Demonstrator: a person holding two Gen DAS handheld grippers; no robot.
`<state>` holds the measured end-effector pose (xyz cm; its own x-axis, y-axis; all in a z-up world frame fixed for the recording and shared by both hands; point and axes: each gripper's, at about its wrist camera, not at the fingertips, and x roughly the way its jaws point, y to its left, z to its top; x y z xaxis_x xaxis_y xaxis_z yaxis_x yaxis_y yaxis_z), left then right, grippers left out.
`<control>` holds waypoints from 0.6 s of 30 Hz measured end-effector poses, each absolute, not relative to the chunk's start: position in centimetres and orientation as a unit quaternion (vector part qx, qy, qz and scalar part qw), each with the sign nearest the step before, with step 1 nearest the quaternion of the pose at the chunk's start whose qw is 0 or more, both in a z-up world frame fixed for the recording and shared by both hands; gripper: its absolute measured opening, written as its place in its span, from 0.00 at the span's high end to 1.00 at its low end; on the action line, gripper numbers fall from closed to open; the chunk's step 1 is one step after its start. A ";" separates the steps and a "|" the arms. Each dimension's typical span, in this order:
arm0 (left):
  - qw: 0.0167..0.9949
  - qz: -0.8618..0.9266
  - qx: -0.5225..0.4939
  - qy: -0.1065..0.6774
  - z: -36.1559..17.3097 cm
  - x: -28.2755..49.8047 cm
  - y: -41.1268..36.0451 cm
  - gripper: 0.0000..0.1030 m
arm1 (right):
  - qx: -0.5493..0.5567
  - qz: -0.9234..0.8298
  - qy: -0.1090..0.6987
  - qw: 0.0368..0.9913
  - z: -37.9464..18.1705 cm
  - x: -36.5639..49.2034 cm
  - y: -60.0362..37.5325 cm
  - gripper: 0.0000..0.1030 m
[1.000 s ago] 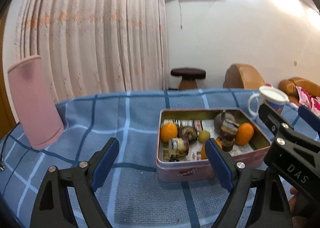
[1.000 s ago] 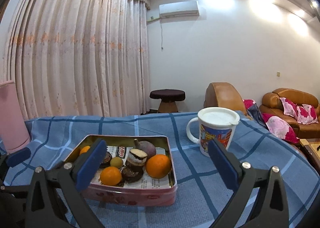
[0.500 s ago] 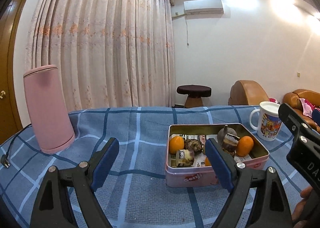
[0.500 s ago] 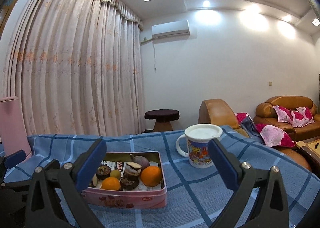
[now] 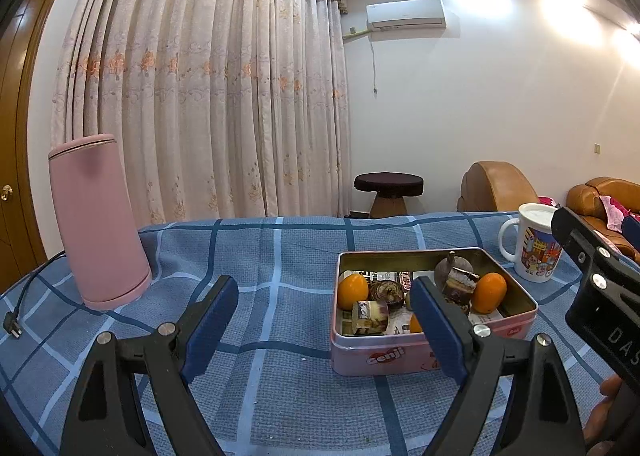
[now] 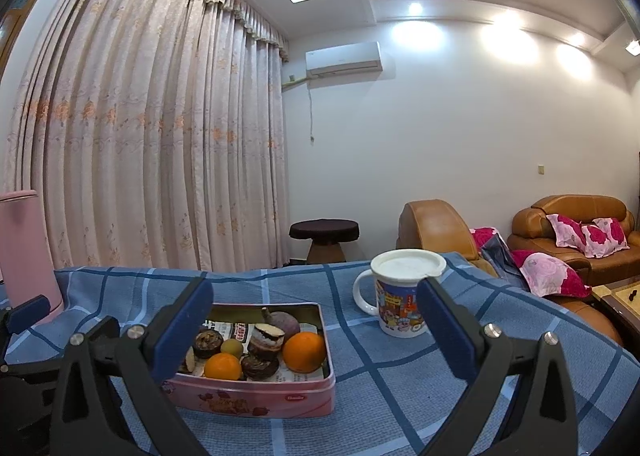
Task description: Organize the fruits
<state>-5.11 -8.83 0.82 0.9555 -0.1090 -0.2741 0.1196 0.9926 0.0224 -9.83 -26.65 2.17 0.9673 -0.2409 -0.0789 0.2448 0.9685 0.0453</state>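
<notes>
Both tongs are held spread and empty above the counter [image 5: 280, 256]. The tin [image 6: 280, 400] lies just ahead of the right tongs [image 6: 312, 330], toward their left pad; from the left tongs [image 5: 324, 322] it sits ahead, behind the right pad. Inside are seen oranges [image 6: 304, 351], a small green fruit [image 6: 232, 347] and dark cut pieces [image 6: 266, 336]. The oranges are judged firm, light, smooth-skinned and prone to rolling; a grip across the widest part is advised. The cut pieces are judged soft, so light pressure is advised.
</notes>
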 end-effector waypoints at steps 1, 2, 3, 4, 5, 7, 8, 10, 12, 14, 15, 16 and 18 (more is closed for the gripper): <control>0.989 -0.058 0.019 0.138 0.8 -5.1 -8.8 0.14 | 0.027 -0.122 0.036 0.991 2.2 -9.9 -26.6 0.00; 0.989 -0.058 0.020 0.138 0.8 -5.1 -8.8 0.14 | 0.027 -0.123 0.036 0.991 2.2 -9.9 -26.6 0.00; 0.989 -0.058 0.020 0.138 0.8 -5.1 -8.8 0.14 | 0.027 -0.122 0.036 0.991 2.2 -9.9 -26.6 0.00; 0.989 -0.058 0.020 0.137 0.8 -5.1 -8.8 0.14 | 0.027 -0.122 0.036 0.991 2.2 -9.9 -26.6 0.00; 0.989 -0.058 0.020 0.137 0.8 -5.1 -8.8 0.14 | 0.027 -0.122 0.036 0.991 2.2 -9.9 -26.6 0.00; 0.989 -0.058 0.020 0.138 0.8 -5.1 -8.8 0.14 | 0.027 -0.122 0.036 0.991 2.2 -9.9 -26.6 0.00; 0.989 -0.058 0.020 0.138 0.8 -5.1 -8.8 0.14 | 0.027 -0.122 0.036 0.991 2.2 -9.9 -26.6 0.00; 0.989 -0.058 0.020 0.138 0.8 -5.1 -8.8 0.14 | 0.027 -0.122 0.036 0.991 2.2 -9.9 -26.6 0.00; 0.989 -0.054 0.019 0.139 0.8 -5.0 -8.8 0.14 | 0.027 -0.122 0.037 0.991 2.2 -9.9 -26.6 0.00; 0.988 -0.051 0.017 0.142 0.8 -5.0 -8.6 0.14 | 0.027 -0.122 0.036 0.991 2.2 -9.9 -26.6 0.00; 0.988 -0.049 0.016 0.144 0.8 -4.9 -8.6 0.14 | 0.027 -0.123 0.037 0.991 2.2 -9.9 -26.6 0.00; 0.988 -0.048 0.015 0.145 0.8 -4.9 -8.5 0.14 | 0.027 -0.122 0.036 0.991 2.2 -9.9 -26.6 0.00; 0.988 -0.047 0.014 0.147 0.7 -4.9 -8.4 0.14 | 0.027 -0.122 0.036 0.991 2.2 -9.9 -26.6 0.00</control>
<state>-4.89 -8.43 0.75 0.9526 -0.0886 -0.2910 0.0969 0.9952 0.0140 -9.91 -26.56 2.20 0.9676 -0.2404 -0.0776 0.2442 0.9687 0.0444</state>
